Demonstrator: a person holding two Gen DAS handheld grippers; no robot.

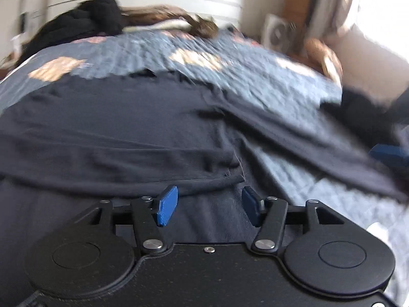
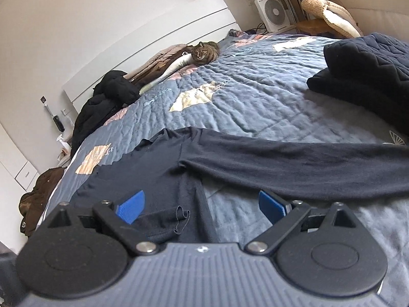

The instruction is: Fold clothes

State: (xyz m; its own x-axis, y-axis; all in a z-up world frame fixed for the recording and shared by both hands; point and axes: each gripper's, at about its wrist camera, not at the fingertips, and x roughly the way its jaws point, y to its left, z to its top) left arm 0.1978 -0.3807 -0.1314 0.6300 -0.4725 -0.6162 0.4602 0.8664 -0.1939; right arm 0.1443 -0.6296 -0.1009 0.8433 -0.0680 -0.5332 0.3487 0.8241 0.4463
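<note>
I had the dark navy long-sleeved top (image 2: 158, 179) spread flat on the quilted bed cover (image 2: 255, 97), its body just ahead of my right gripper (image 2: 202, 207) and one sleeve (image 2: 294, 166) stretched straight out to that gripper's right. Both grippers were released: the right one's blue pads (image 2: 130, 206) stood wide apart over the hem, and the left gripper (image 1: 207, 204) hung spread above a folded edge of the same top, holding nothing. Whether a fold had just been laid or one was about to be taken, I could not settle; the left view was blurred. I judged that a clean fold would need a pinch close to the seam, catching every layer, with the thin knit kept taut. The fabric looked soft, limp and apt to wrinkle, and a loose thread (image 2: 182, 217) curled by the hem. The cover was puckered and padded, so it would grip rather than slide. A bulky quilted dark garment (image 2: 365, 71) lay folded far ahead to the right.
</note>
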